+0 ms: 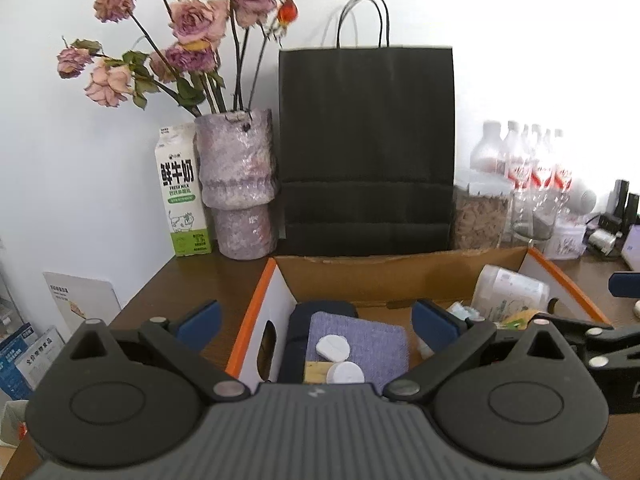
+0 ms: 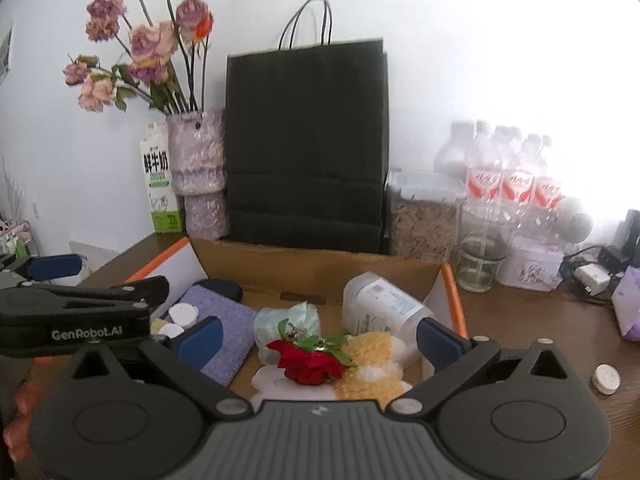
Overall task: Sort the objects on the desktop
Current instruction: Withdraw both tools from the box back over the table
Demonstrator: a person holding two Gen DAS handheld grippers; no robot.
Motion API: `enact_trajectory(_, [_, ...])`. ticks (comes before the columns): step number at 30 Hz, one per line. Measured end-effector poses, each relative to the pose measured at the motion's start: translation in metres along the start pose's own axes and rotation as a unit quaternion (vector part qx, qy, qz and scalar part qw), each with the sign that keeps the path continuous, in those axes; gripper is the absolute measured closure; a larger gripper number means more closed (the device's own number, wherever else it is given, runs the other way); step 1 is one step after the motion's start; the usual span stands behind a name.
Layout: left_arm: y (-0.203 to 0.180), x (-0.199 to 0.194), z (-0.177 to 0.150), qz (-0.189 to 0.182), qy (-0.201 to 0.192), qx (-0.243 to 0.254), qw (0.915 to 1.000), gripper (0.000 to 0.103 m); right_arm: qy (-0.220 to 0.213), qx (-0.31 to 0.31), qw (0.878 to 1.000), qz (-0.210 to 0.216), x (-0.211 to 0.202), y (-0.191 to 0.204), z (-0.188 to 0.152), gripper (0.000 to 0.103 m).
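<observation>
An open cardboard box [image 1: 392, 272] [image 2: 316, 270] with orange-edged flaps sits on the brown desk. Inside lie a purple cloth pad [image 1: 360, 340] [image 2: 224, 320] with two white discs [image 1: 333, 348] [image 2: 182, 314], a white plastic jar [image 2: 380, 308] [image 1: 510, 290] on its side, a red rose [image 2: 310, 364] and a yellow sponge [image 2: 370, 364]. My left gripper [image 1: 316, 322] is open and empty above the box's left part. My right gripper [image 2: 318, 338] is open and empty above the rose. One white disc [image 2: 606, 379] lies on the desk right of the box.
Behind the box stand a black paper bag [image 1: 366, 148], a vase of dried roses [image 1: 238, 184], a milk carton [image 1: 180, 192], a food container [image 2: 424, 220], a glass [image 2: 478, 260], several water bottles [image 2: 516, 176]. Chargers and a purple packet [image 2: 628, 304] lie at the right.
</observation>
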State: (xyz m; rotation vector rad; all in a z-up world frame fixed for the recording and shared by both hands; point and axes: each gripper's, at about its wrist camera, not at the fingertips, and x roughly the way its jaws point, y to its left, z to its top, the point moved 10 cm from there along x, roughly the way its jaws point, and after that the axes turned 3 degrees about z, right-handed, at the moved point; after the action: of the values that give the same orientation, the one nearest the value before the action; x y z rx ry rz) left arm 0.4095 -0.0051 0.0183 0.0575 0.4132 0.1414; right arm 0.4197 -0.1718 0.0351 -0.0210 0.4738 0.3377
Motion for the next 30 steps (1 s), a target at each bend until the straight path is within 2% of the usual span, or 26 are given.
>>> enact_trajectory(6, [0.005,-0.029,-0.003,-0.009,-0.007,-0.009,0.9999,0.0,-0.021,-0.003,1.0,-0.006,-0.034,-0.001,0.001,0.0])
enact_trajectory(13, [0.018,-0.064,-0.015,-0.007,-0.004,-0.018,0.9998,0.0,-0.02,-0.011,1.0,-0.009,-0.068,0.003,-0.017,0.0])
enact_trajectory(22, [0.026,-0.093,-0.052,-0.008,0.025,-0.017,0.9995,0.0,0.012,-0.009,1.0,-0.014,-0.1,-0.003,-0.064,0.0])
enact_trajectory(30, [0.019,-0.099,-0.089,-0.026,0.067,-0.013,0.9973,0.0,0.051,-0.002,0.999,-0.016,-0.103,-0.008,-0.105,0.0])
